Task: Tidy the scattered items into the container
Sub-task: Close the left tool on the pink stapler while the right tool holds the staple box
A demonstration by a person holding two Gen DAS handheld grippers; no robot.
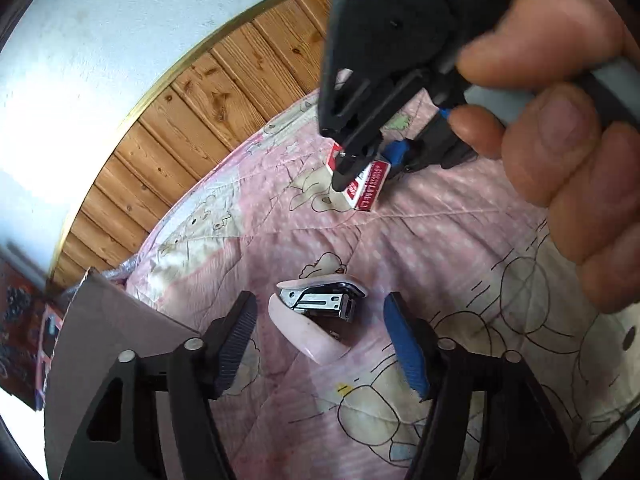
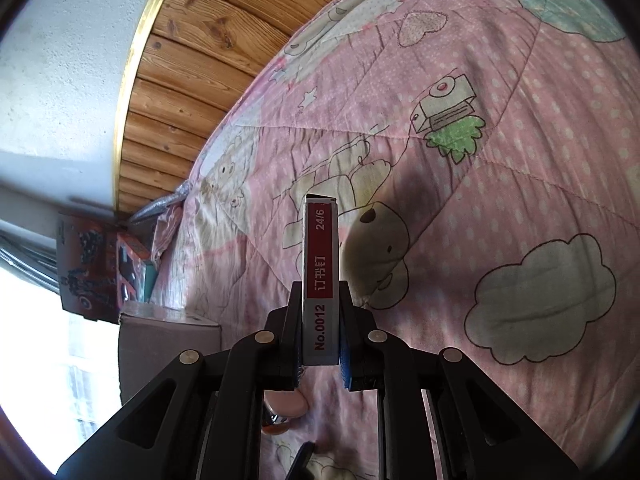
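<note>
Now the right gripper (image 2: 320, 364) has its fingers (image 2: 291, 344) closed on a small red and white box of staples (image 2: 320, 280). The box is clamped by its two broad faces at the near end, and its long axis runs straight forward along the fingers, so most of it sticks out past the tips. In the left wrist view the same box (image 1: 366, 186) is seen low over the pink quilt (image 1: 440, 220) of the bed; I cannot tell if it is lifted clear or touches the cloth.

The left gripper (image 1: 320, 332) is wide open and holds nothing. A pink stapler (image 1: 316, 312) lies on the quilt between its two fingers, a little ahead of the tips and not touched by either. The stapler is hinged open, with the metal part showing, and the metal arm lies nearly across the gap, while the pink base angles toward the camera.

The container, a brown cardboard box (image 1: 104, 320), stands at the left of the left gripper, just beside its left finger. In the right wrist view the box (image 2: 168, 336) is to the left and ahead of the staples, well apart from them. So I judge that the right hand must carry the staples leftward, past the stapler, to reach the opening. The left hand is nearer to the container, and it needs only to close and move a short way left.
</note>
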